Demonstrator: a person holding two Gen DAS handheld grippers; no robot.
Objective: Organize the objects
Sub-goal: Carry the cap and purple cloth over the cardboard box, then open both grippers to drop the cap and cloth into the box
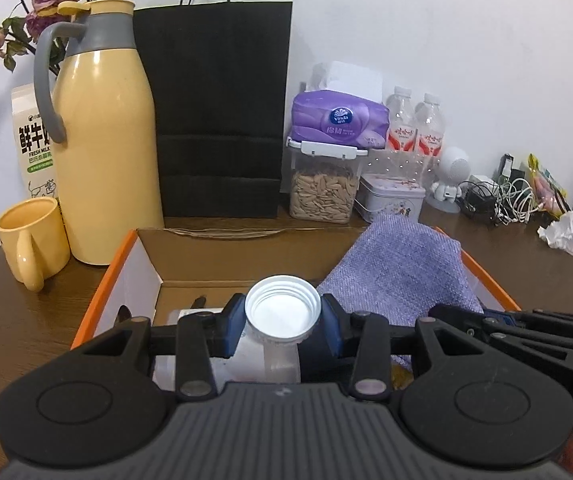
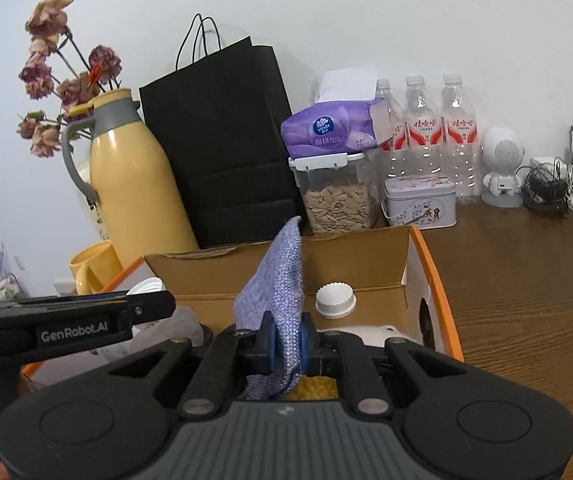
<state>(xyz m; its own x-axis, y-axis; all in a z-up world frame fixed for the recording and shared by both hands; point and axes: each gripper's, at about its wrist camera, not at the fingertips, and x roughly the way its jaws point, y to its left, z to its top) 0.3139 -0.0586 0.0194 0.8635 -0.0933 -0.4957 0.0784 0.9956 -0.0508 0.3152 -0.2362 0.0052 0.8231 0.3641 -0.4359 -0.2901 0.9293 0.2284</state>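
My left gripper (image 1: 282, 322) is shut on the neck of a white plastic bottle (image 1: 282, 308) whose mouth is uncapped, held over the near end of a cardboard box with an orange rim (image 1: 102, 280). My right gripper (image 2: 287, 345) is shut on a purple woven cloth (image 2: 282, 276) that stands up from its blue pads over the same box (image 2: 434, 280). In the left wrist view the cloth (image 1: 398, 268) drapes over the box's right side. A capped white bottle (image 2: 336, 300) lies inside the box beside the cloth. Something yellow shows under the right gripper.
On the brown table behind the box stand a yellow thermos jug (image 1: 102, 152), a yellow mug (image 1: 32, 240), a black paper bag (image 1: 218, 112), a seed jar (image 1: 322, 192) with a tissue pack on top, a tin (image 1: 390, 198) and water bottles (image 2: 422, 136). Cables (image 1: 506, 200) lie at the right.
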